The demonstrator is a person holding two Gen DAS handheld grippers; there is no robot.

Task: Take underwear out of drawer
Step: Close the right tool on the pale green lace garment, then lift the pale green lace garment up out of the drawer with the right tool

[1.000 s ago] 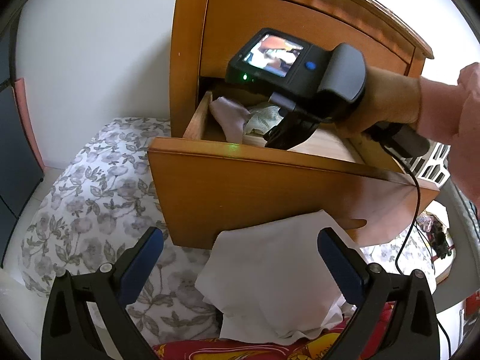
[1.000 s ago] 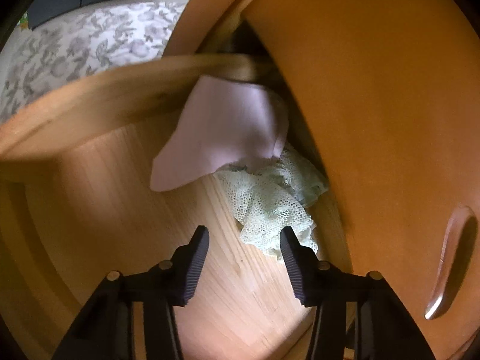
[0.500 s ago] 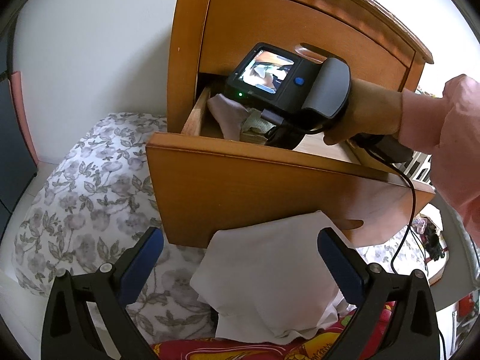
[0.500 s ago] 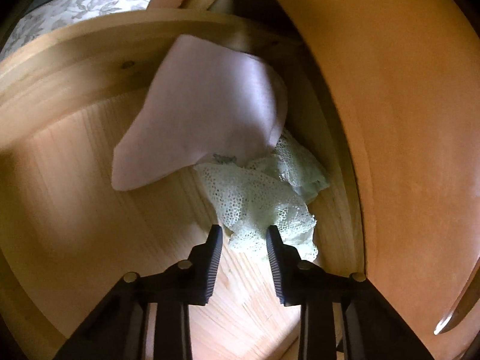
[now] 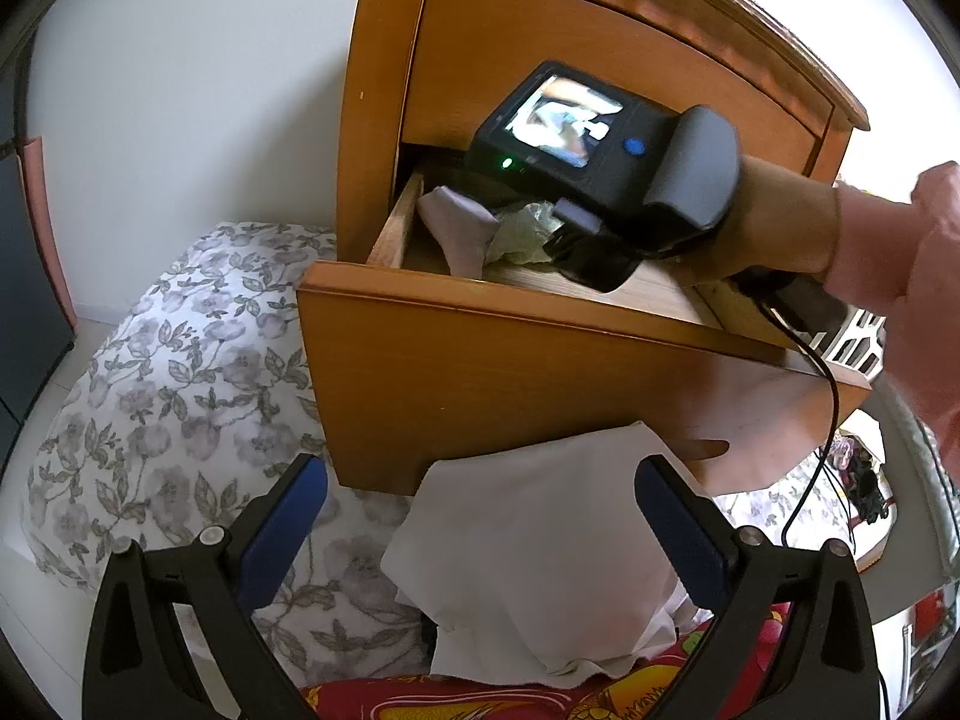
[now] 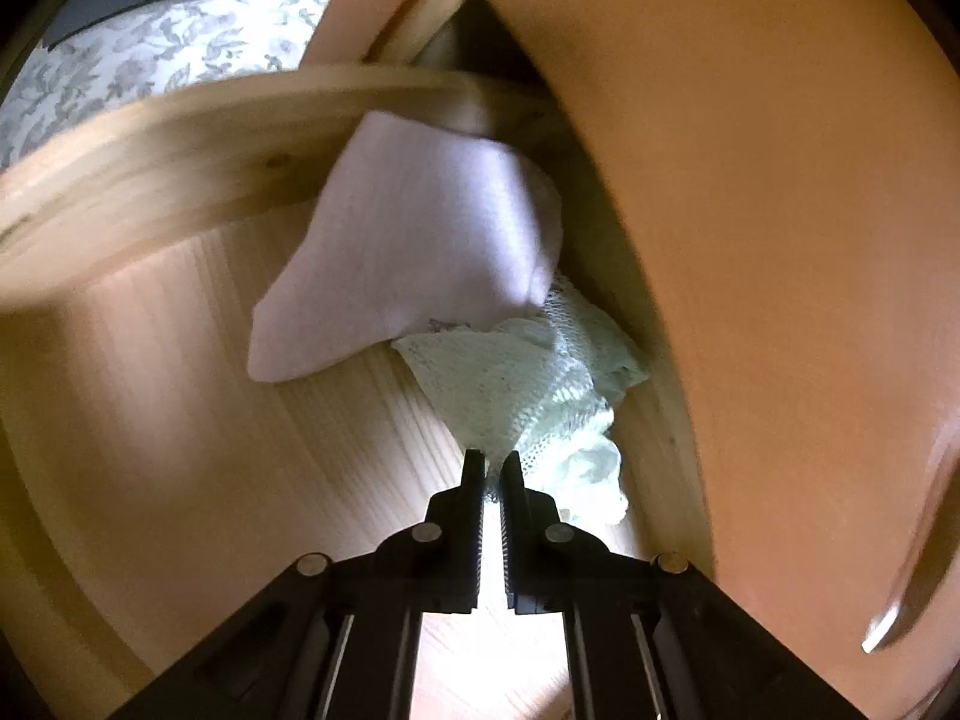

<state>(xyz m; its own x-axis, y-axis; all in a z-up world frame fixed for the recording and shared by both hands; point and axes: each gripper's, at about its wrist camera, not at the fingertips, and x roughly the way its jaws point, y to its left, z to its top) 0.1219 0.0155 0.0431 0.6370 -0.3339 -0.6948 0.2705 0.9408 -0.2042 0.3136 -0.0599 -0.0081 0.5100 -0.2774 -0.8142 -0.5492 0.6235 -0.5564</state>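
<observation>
The wooden drawer stands pulled out of the cabinet. Inside lie pale green lace underwear and a lilac garment, bunched at the back corner. My right gripper reaches down into the drawer and is shut on the near edge of the green lace, a wisp of it pinched between the pads. From the left wrist view the right gripper sits over the green lace beside the lilac garment. My left gripper hangs open below the drawer front, above a white cloth, holding nothing.
The closed upper drawer front overhangs the open drawer. Floral bedding lies to the left and a red patterned fabric at the bottom edge. A person's hand holds the right gripper, whose cable trails down the right.
The right gripper's jaws went from wide apart to shut, pinching the edge of the green lace. The left gripper stayed open and in place.
</observation>
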